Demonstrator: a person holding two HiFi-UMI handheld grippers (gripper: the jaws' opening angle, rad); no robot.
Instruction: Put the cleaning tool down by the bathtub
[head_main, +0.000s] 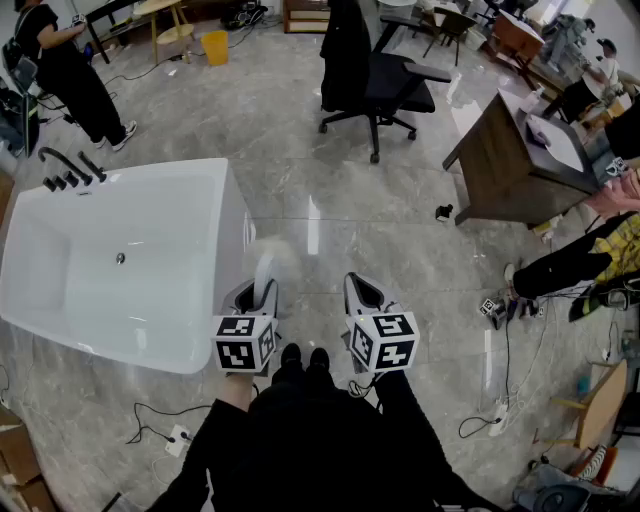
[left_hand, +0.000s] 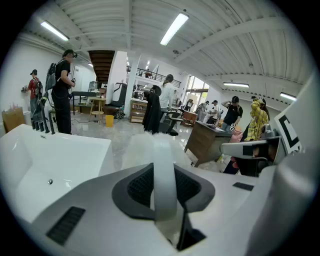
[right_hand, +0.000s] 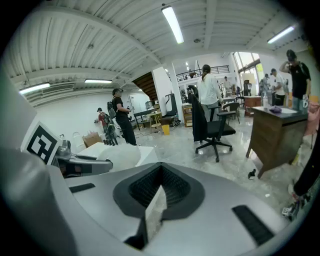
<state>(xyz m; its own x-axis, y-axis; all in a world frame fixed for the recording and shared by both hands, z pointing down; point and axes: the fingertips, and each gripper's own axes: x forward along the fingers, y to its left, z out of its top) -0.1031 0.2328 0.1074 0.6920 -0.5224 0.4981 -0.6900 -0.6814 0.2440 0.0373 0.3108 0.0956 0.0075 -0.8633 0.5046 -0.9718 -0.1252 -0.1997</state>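
The white bathtub (head_main: 205, 175) stands at the left on the grey floor, with black taps (head_main: 68, 170) at its far corner. My left gripper (head_main: 256, 293) hangs just off the tub's right side, shut on the white handle (left_hand: 164, 180) of the cleaning tool (head_main: 266, 268). The tool's fluffy white head (left_hand: 142, 150) sticks out beyond the jaws, above the floor by the tub's rim (left_hand: 55, 150). My right gripper (head_main: 362, 291) is level with the left one, shut and empty (right_hand: 159, 197). The right gripper view also shows the fluffy head (right_hand: 120, 156).
A black office chair (head_main: 378, 85) stands ahead, and a wooden desk (head_main: 505, 160) to its right. People stand at the far left (head_main: 70, 70) and sit at the right (head_main: 575, 262). Cables and a socket strip (head_main: 178, 437) lie on the floor near my feet. A yellow bin (head_main: 214, 46) is far back.
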